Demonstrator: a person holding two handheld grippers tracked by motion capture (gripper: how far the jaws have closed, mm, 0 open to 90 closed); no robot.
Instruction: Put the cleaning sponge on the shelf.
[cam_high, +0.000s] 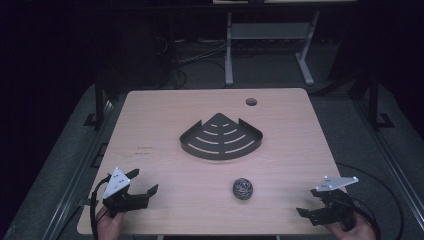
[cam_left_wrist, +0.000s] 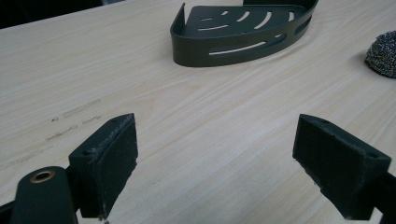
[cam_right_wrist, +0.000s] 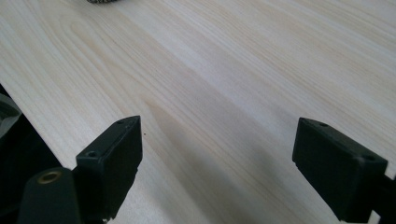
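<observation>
A dark metal corner basket (cam_high: 218, 155) with slotted floor lies at the table's middle; in the left gripper view its curved wall (cam_left_wrist: 198, 55) is far ahead. A round steel-wool scrubber (cam_high: 242, 189) sits on the wood in front of it, also at the right edge of the left gripper view (cam_left_wrist: 383, 53) and as a sliver at the top of the right gripper view (cam_right_wrist: 100, 1). My left gripper (cam_high: 145, 181) (cam_left_wrist: 219, 158) hovers at the near left corner, open and empty. My right gripper (cam_high: 307, 201) (cam_right_wrist: 217, 163) is at the near right corner, open over bare wood.
The light wooden table (cam_high: 160, 125) has a round cable hole (cam_high: 251, 102) at its far right. Its near edge runs just under both hands. Behind the table, a grey desk frame (cam_high: 270, 32) and cables (cam_high: 195, 60) lie on the dark floor.
</observation>
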